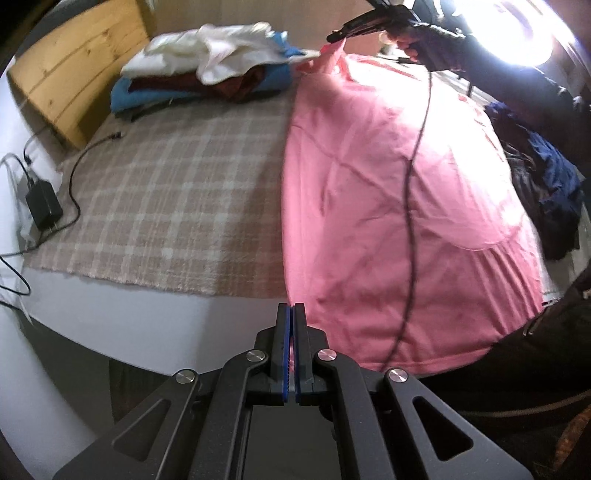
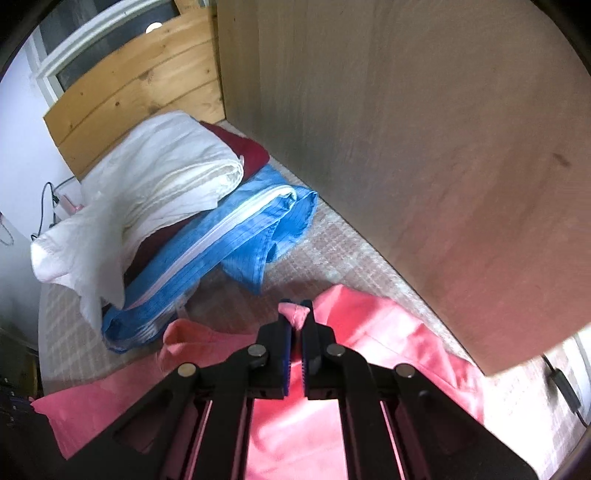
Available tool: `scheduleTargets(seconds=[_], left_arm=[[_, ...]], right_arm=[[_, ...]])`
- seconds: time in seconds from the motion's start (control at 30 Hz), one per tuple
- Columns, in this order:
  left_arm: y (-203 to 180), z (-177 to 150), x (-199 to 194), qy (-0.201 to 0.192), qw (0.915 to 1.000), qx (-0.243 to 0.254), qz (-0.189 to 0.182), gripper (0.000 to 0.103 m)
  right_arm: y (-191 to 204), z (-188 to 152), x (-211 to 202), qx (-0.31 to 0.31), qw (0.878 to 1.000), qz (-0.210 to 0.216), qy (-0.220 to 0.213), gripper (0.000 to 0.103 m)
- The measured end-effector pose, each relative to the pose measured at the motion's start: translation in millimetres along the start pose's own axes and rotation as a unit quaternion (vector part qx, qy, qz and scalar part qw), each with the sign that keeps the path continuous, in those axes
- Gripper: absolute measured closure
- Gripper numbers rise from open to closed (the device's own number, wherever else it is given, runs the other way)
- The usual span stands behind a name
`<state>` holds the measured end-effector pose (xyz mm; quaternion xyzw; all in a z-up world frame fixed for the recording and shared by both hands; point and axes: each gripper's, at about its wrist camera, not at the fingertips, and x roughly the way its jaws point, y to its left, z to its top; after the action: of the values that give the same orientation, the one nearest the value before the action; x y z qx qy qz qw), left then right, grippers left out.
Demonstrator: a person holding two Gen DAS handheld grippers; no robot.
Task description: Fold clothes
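Note:
A pink shirt (image 1: 399,206) hangs stretched above the plaid-covered bed (image 1: 177,206), held at two ends. My left gripper (image 1: 294,314) is shut on its near lower edge, pink cloth showing between the blue pads. My right gripper (image 1: 340,35) appears at the top of the left wrist view, held by a gloved hand, pinching the far corner. In the right wrist view the right gripper (image 2: 294,314) is shut on a bunched pink fold of the shirt (image 2: 369,332), which drapes down below it.
A stack of folded clothes (image 1: 207,74), white over maroon over blue, lies by the wooden headboard (image 1: 70,74). A black charger and cable (image 1: 42,206) sit at the bed's left edge. Dark clothes (image 1: 554,177) are heaped at the right. A wooden cabinet side (image 2: 406,129) stands close behind the bed.

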<state>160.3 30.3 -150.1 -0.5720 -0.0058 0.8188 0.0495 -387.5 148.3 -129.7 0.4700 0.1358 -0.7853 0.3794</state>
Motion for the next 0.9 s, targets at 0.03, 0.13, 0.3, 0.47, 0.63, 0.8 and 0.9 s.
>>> scheduleTargets(seconds=[0.03,0.13,0.3,0.47,0.63,0.8,0.9], left_arm=[[-7.8,-0.6,-5.7,-0.003,1.0000,0.006,-0.006,0.103],[-31.8,-2.5,-22.8,-0.011,0.9993,0.025,-0.024,0.103],[-83.7,-11.5,-12.0,0.005,0.9947,0.053,-0.087,0.103],[-128.0,-17.4,30.0,0.048,0.9873,0.080,-0.129,0.102],[-137.3,-24.5,48.7,0.091,0.9855,0.078,-0.120,0.102],[-118.3,-43.3,1.9,0.075,0.9887,0.030,-0.126,0.091],[-95.2,-52.3,-15.2,0.070,0.9940,0.020,-0.082,0.090]], right_arm=[[-5.6,-6.9,-8.6,0.003,1.000,-0.006,-0.003,0.099],[-22.5,-27.7,-34.4,0.012,1.000,-0.023,-0.011,0.099],[-43.5,-55.4,-55.9,0.024,0.998,-0.050,-0.007,0.099],[-50.3,-69.4,-35.3,0.030,0.996,-0.072,0.032,0.099],[-57.2,-83.3,-14.7,0.036,0.992,-0.094,0.071,0.089],[-57.7,-94.7,-22.4,-0.011,0.976,-0.187,0.108,0.075],[-49.2,-96.4,-40.0,-0.041,0.966,-0.236,0.098,0.075]])
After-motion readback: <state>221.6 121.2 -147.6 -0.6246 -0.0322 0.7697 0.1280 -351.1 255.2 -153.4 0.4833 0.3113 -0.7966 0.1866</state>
